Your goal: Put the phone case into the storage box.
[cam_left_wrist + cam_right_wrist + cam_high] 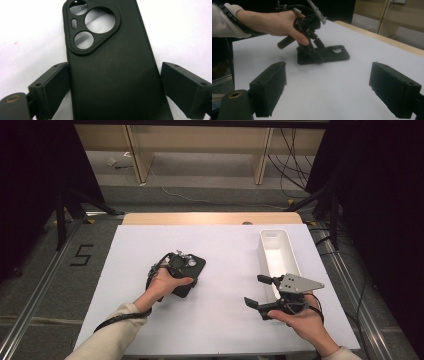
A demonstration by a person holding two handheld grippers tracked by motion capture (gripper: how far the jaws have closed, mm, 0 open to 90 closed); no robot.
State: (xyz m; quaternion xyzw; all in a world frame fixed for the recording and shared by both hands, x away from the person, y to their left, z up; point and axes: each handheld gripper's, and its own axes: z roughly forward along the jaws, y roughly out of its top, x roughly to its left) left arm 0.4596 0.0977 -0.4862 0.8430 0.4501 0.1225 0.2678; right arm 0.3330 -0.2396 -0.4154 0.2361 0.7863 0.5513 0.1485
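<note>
A black phone case lies flat on the white table sheet, back side up, with its camera cut-outs at the far end. My left gripper points down over the case, one jaw on each long side. The left pad touches the case's edge; a thin gap shows at the right pad. In the high view the left gripper sits on the case at the centre-left. My right gripper hovers open and empty at the right, facing the case and the left gripper.
A long white tray stands at the table's right side, just beyond the right gripper. The table's wooden far edge shows past the sheet. Wooden shelf legs and cables are on the floor behind.
</note>
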